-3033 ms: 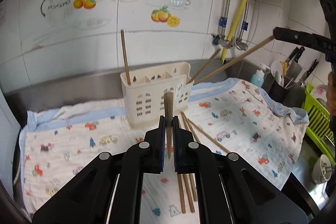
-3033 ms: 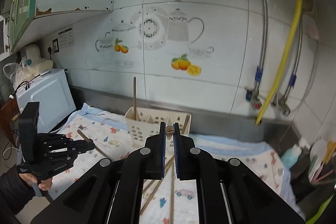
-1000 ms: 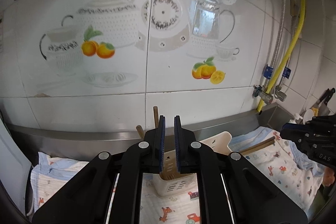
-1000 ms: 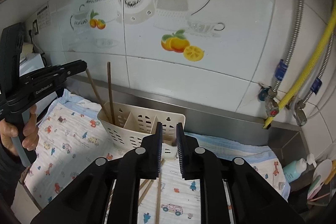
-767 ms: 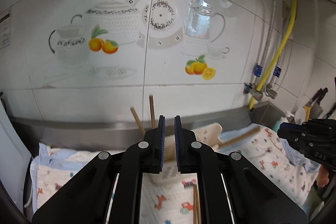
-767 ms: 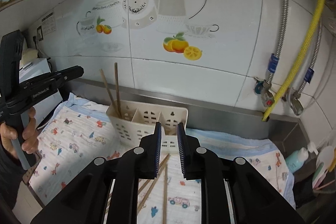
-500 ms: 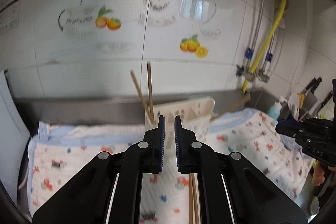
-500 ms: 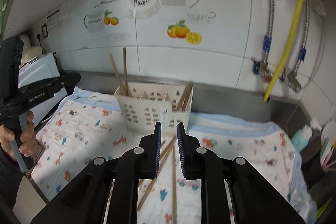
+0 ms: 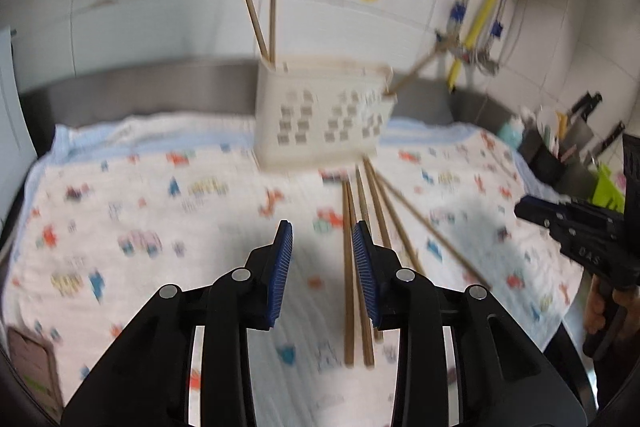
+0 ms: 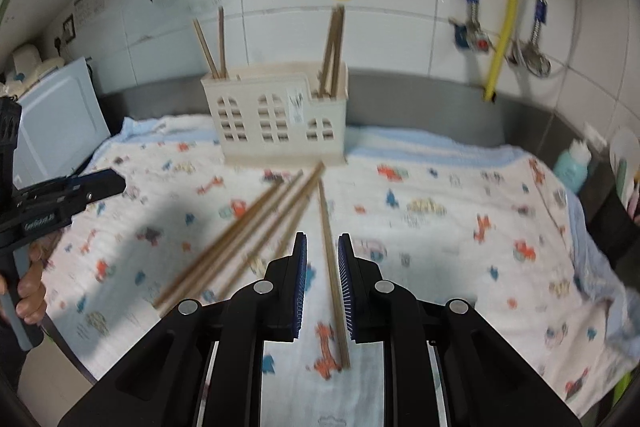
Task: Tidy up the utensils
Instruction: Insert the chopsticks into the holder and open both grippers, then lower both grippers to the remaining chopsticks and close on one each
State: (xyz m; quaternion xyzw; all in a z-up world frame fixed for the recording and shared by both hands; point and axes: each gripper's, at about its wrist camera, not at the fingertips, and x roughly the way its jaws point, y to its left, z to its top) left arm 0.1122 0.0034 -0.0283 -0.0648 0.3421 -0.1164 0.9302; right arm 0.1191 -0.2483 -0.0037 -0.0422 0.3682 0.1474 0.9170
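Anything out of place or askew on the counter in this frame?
Yes: several loose chopsticks lie fanned and crossing on the printed cloth in front of the utensil holder, not stowed. One chopstick in the holder leans steeply out to the side.

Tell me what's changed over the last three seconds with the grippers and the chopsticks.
Both grippers let go of their chopsticks into the holder; each end now holds two. They then dropped toward the loose chopsticks on the cloth. The left gripper has just been opening, empty; the right gripper straddles one chopstick. The holder stayed put.
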